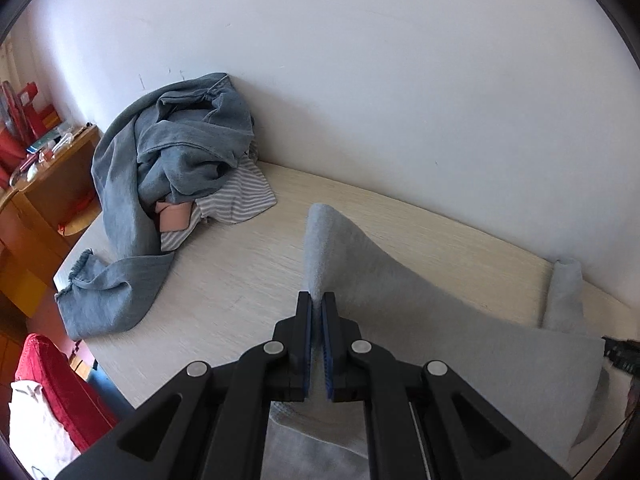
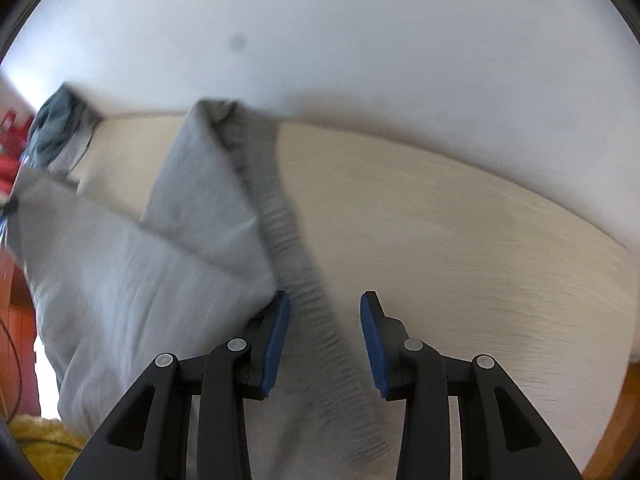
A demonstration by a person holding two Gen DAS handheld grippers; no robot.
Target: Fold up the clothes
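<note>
A light grey garment (image 1: 400, 312) lies partly lifted over the pale wooden table (image 1: 224, 280). My left gripper (image 1: 317, 300) is shut on a raised fold of it, and the cloth slopes away to the right. In the right wrist view the same grey garment (image 2: 192, 208) is folded over itself, with its ribbed hem (image 2: 296, 256) running down between the fingers. My right gripper (image 2: 325, 300) is open above that hem; its blue pads do not press on the cloth. The left finger touches the garment's edge.
A heap of blue-grey clothes (image 1: 176, 148) over a striped piece (image 1: 240, 196) sits at the table's far left by the white wall. A wooden cabinet (image 1: 52, 184) with clutter and a red cloth (image 1: 52, 384) stand to the left. Bare tabletop (image 2: 440, 240) extends right.
</note>
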